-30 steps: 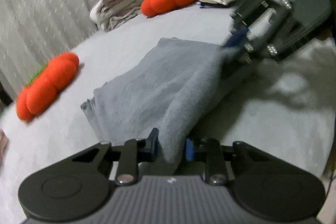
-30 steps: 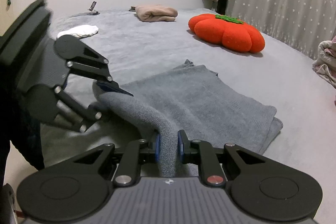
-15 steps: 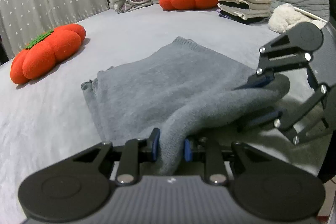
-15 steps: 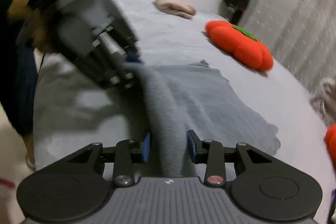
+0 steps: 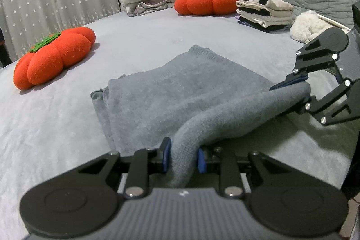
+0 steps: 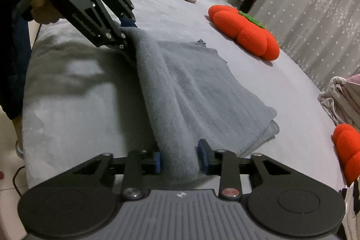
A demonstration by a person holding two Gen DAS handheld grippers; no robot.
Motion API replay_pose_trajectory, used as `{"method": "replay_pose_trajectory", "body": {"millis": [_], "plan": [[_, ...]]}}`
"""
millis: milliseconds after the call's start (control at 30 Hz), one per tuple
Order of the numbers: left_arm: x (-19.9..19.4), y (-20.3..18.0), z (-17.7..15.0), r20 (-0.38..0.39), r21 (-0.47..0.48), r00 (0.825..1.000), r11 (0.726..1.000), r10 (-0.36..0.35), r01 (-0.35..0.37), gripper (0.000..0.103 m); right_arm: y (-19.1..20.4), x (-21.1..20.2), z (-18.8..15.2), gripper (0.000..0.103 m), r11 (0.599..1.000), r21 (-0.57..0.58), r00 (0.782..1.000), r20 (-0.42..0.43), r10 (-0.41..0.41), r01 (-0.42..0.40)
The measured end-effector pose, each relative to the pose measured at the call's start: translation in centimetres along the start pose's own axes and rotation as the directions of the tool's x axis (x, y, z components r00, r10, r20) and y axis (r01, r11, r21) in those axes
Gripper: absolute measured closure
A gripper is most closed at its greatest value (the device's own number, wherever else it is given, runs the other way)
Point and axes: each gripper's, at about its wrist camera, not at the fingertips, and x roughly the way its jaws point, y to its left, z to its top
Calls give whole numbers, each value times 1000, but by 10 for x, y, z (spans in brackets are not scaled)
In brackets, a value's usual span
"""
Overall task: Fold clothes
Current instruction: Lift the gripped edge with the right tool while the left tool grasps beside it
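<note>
Grey garment (image 5: pixel 180 91) lies mid-bed, near edge lifted off the bed (image 5: pixel 139 37). Left gripper (image 5: pixel 183 158) w/ jaws closed on the near fold; right gripper (image 6: pixel 180 160) w/ jaws clamped on the same edge farther right. Far & left edges lie flat. Orange cushion (image 5: pixel 54 57) left, well apart; bare bed around garment.

A grey knitted garment (image 5: pixel 180 91), partly folded, lies flat across the centre of the left wrist frame; its near edge (image 6: pixel 157 87) is lifted into a taut ridge toward the bottom.
</note>
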Motion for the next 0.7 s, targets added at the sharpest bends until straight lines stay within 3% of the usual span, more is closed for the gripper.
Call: {"method": "replay_pose_trajectory", "body": {"millis": [233,333,433,700], "plan": [[0,-1,0,-3,6,1000,1000,3,-3,80,-4,-5,-3,80,1000,7,1000,1,-13,13],[0,-2,-2,-10,22,1000,1000,6,-5,71,-8,-5,-3,84,1000,27,1000,11,-14,14],[1,-5,-9,-36,64,999,998,-1,4,61,-14,-5,-2,85,998,57,999,21,-25,23],[-4,-14,-25,-39,189,998,981,57,-49,60,-22,-4,2,85,995,91,998,39,-55,51]]}}
